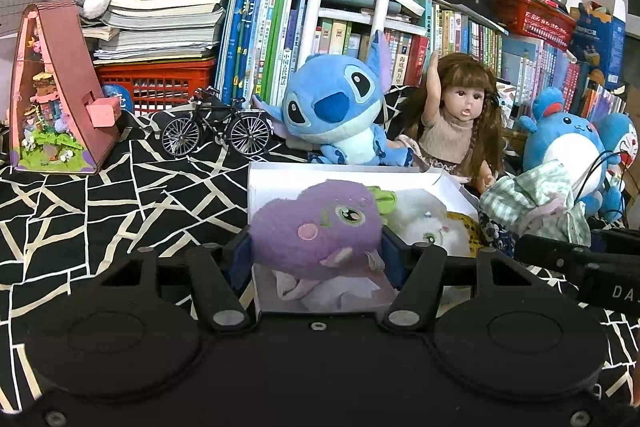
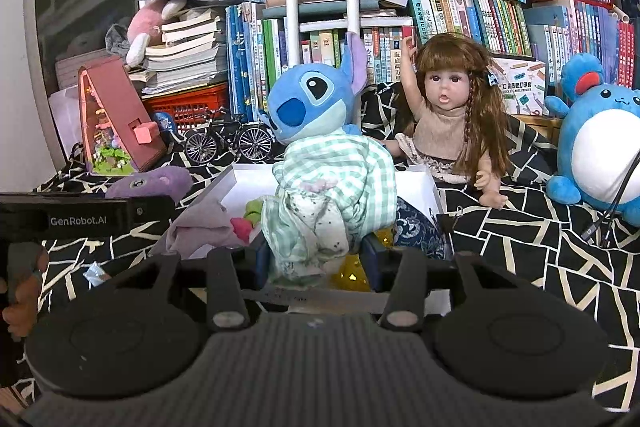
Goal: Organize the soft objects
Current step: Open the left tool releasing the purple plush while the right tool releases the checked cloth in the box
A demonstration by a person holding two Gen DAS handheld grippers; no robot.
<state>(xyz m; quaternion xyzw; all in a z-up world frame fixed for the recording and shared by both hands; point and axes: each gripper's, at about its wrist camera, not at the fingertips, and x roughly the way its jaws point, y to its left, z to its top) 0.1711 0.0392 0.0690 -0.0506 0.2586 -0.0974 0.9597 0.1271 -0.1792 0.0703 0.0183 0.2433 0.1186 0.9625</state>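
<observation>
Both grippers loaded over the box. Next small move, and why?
Probably lower the left gripper and release the purple plush into the white box. Its pads pinch the plush just above the open box, beside a white plush. The right gripper holds green checked cloth.

So the box (image 1: 352, 179) sits mid-desk (image 1: 100, 195), plush (image 1: 340, 107) and doll (image 1: 460, 119) right behind it, model bike (image 1: 218, 125) off to the left, books (image 1: 256, 39) lined up along the back.
</observation>
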